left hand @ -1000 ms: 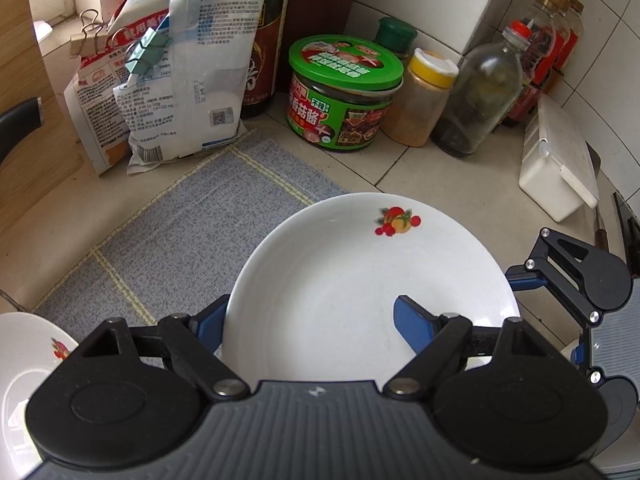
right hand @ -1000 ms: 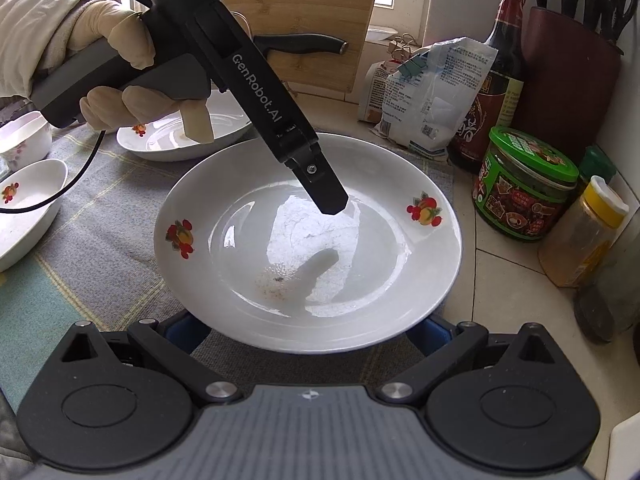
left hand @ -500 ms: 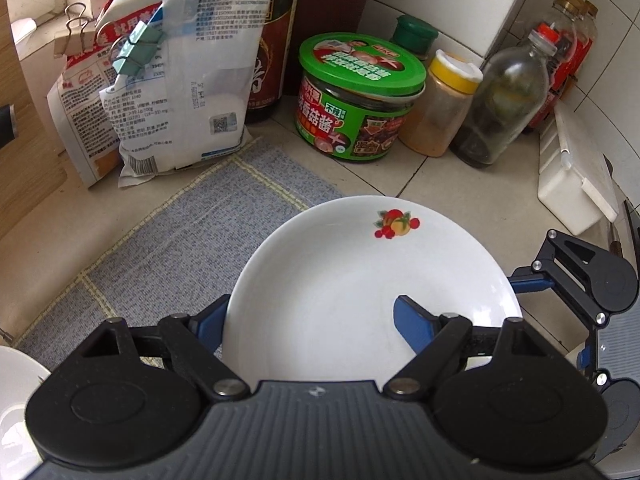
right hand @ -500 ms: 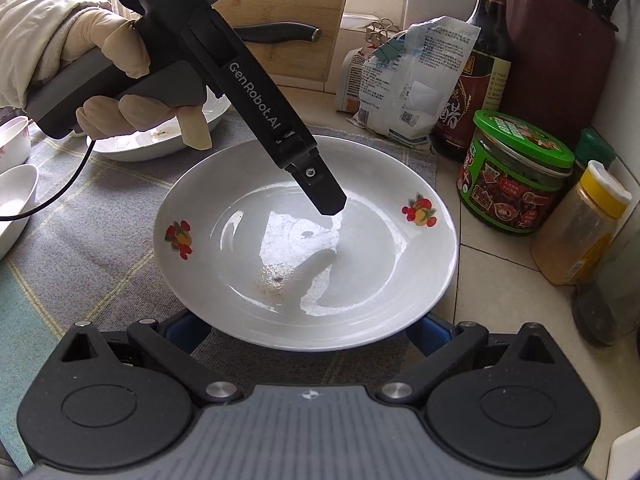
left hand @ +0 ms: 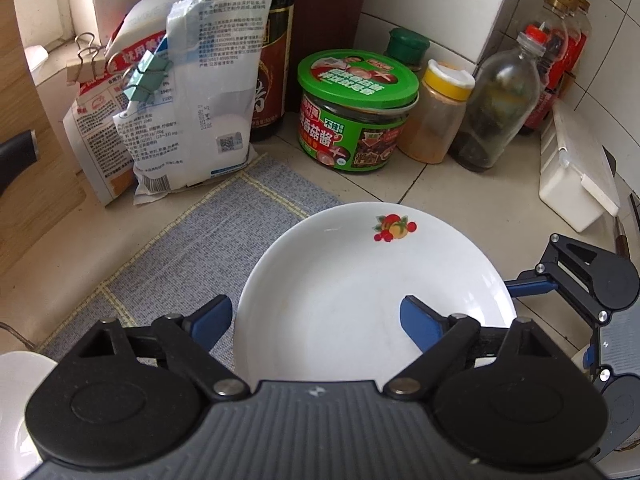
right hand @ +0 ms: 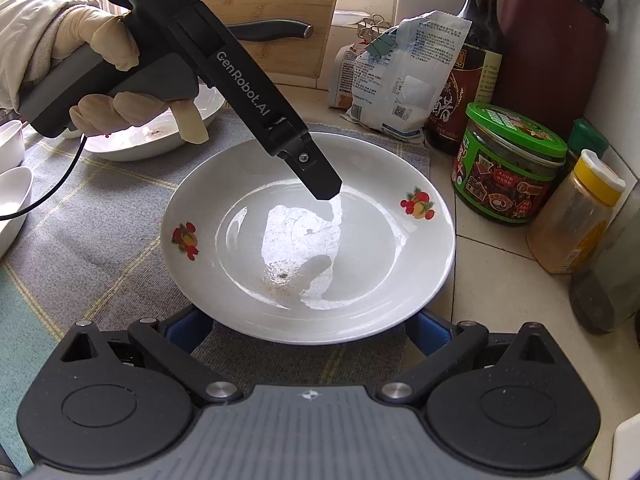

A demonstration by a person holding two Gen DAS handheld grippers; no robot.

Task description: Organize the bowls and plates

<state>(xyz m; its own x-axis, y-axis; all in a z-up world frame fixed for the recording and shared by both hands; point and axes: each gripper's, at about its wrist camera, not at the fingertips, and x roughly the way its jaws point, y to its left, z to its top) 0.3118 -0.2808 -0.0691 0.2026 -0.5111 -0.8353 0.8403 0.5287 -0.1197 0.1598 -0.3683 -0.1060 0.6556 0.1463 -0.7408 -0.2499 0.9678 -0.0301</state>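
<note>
Bare cloth (right hand: 100,236) left of the plate (right hand: 384,280) leaves passage; behind and right, the green-lidded jar (right hand: 508,164) and bottles (closely packed) block the surface's (right hand: 492,296) corner.

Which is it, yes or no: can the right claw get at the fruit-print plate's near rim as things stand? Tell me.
Probably yes. The right claw sits open at the near rim of the plate, nothing between them. The left claw hangs over the plate's middle, its jaws opening, clear of that edge.
</note>
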